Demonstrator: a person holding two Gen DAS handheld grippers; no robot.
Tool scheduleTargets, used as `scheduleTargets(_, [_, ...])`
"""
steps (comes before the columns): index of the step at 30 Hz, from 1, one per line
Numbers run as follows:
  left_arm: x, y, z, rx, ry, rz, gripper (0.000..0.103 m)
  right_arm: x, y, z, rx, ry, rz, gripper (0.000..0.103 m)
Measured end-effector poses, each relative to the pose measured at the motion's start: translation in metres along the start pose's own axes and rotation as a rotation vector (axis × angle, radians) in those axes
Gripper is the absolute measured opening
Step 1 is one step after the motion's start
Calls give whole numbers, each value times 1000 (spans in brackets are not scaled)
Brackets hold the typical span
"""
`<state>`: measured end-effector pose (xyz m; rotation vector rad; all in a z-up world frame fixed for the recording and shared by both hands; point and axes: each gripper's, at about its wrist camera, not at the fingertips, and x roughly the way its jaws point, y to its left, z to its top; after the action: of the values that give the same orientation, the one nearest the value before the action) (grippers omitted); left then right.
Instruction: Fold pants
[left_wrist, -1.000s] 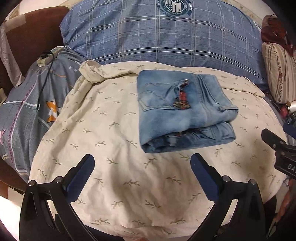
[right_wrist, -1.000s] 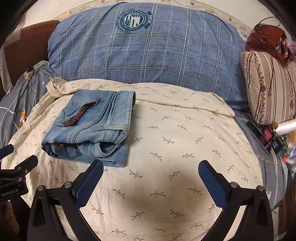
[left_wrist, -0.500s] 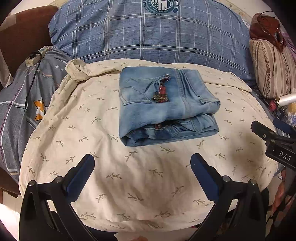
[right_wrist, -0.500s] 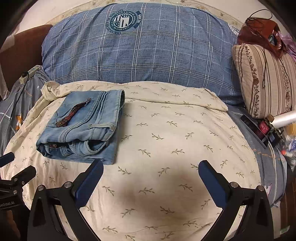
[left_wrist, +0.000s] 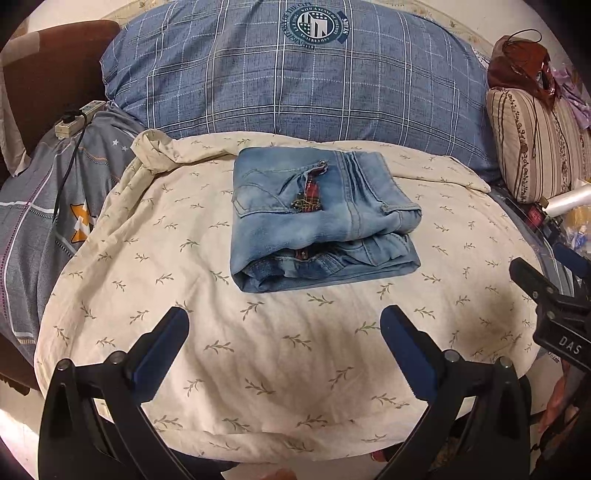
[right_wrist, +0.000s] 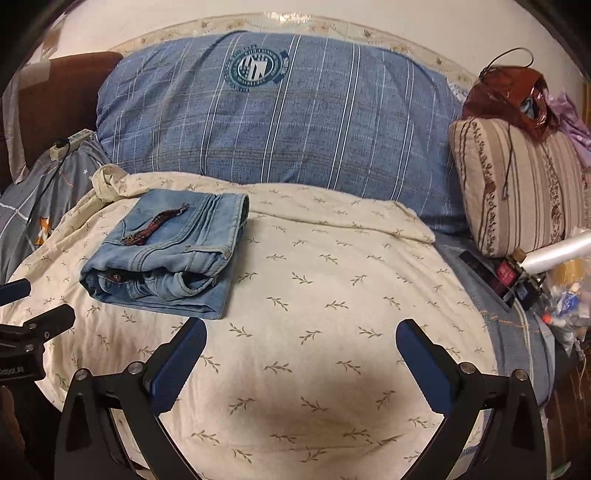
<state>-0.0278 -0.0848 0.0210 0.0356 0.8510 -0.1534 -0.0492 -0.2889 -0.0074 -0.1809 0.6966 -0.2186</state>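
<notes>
The left gripper (left_wrist: 284, 328) and the right gripper (right_wrist: 301, 341) are both spread wide and empty, above the cream sheet (left_wrist: 295, 350). The jeans (left_wrist: 317, 218) lie folded on the sheet, well apart from both. On the right gripper's body I read "DAS".

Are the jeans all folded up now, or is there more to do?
Looks done: the jeans lie in a neat folded stack on the cream sheet. Nothing is in hand; the left gripper and right gripper are open, clear of them. Nothing obvious remains.
</notes>
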Motion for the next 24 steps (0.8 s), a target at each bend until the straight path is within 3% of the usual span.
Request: scheduleTargets(24, [-16,-11,-15,60,-28,-3,103,-19,-10,-10,15,2,-32,103])
